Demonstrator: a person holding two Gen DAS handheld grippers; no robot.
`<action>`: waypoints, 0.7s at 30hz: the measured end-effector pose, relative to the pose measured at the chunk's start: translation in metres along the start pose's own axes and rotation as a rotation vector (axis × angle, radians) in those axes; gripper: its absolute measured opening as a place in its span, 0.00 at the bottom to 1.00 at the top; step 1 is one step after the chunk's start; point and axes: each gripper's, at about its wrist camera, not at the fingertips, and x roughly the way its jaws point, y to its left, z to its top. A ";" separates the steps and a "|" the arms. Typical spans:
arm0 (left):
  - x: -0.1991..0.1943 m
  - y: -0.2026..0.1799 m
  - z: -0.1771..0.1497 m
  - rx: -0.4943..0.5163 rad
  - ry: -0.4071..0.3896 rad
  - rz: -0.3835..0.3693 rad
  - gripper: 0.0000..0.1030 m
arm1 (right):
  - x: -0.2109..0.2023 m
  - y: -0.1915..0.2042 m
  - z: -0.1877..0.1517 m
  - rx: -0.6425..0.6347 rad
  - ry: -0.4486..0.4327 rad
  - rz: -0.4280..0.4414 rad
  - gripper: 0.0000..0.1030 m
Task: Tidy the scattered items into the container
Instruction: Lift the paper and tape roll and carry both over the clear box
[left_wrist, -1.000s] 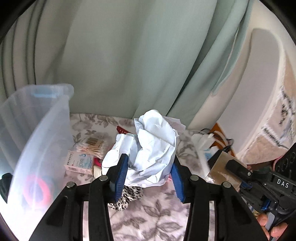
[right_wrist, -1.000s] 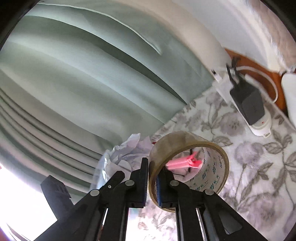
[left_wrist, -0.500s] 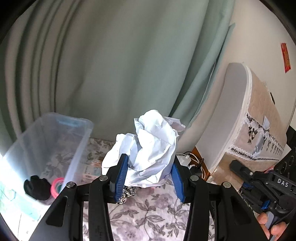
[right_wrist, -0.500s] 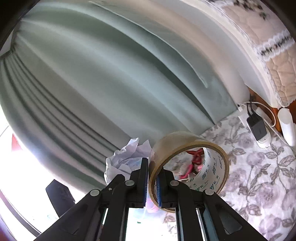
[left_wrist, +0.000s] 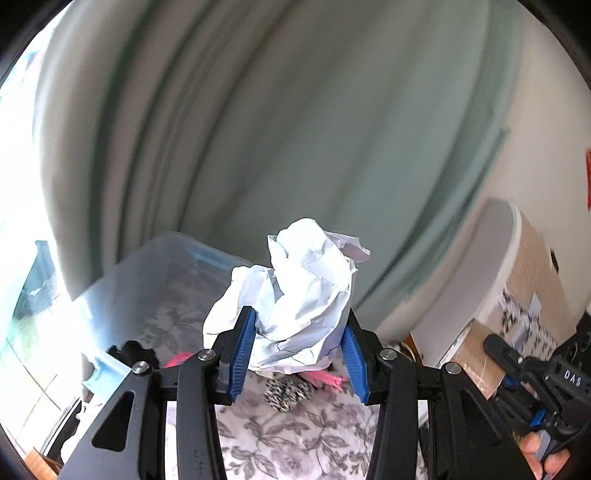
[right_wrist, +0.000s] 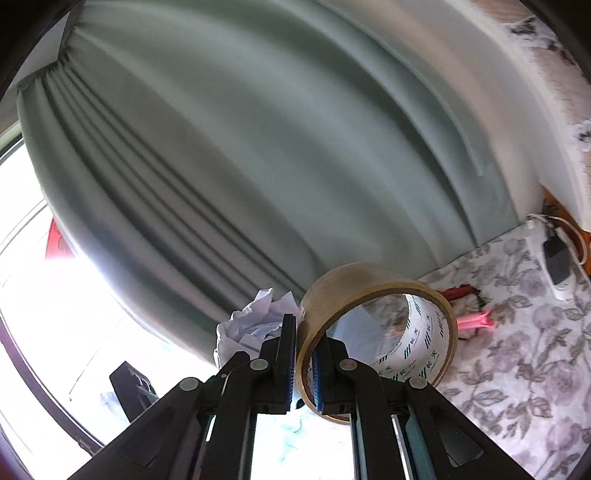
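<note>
Two items are riding up at once: we're squeezing the crumpled paper (left_wrist: 303, 295) in the left gripper (left_wrist: 299, 354), hovering near the clear container (left_wrist: 155, 280) for the drop. We're pinching the tape roll (right_wrist: 376, 332) by its wall in the right gripper (right_wrist: 303, 365), above the floral cloth (right_wrist: 517, 350).

Bin (left_wrist: 147, 280) sits left on the table (left_wrist: 295, 435); clip (left_wrist: 325, 378) (partly hidden) lies right of it.
</note>
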 end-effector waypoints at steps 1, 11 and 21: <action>-0.001 0.005 0.003 -0.009 -0.010 0.007 0.45 | 0.006 0.004 0.000 -0.007 0.010 0.008 0.09; -0.008 0.075 0.009 -0.133 -0.044 0.074 0.45 | 0.098 0.045 -0.023 -0.101 0.192 0.058 0.09; 0.024 0.121 -0.008 -0.225 0.014 0.108 0.45 | 0.180 0.071 -0.062 -0.156 0.361 0.083 0.09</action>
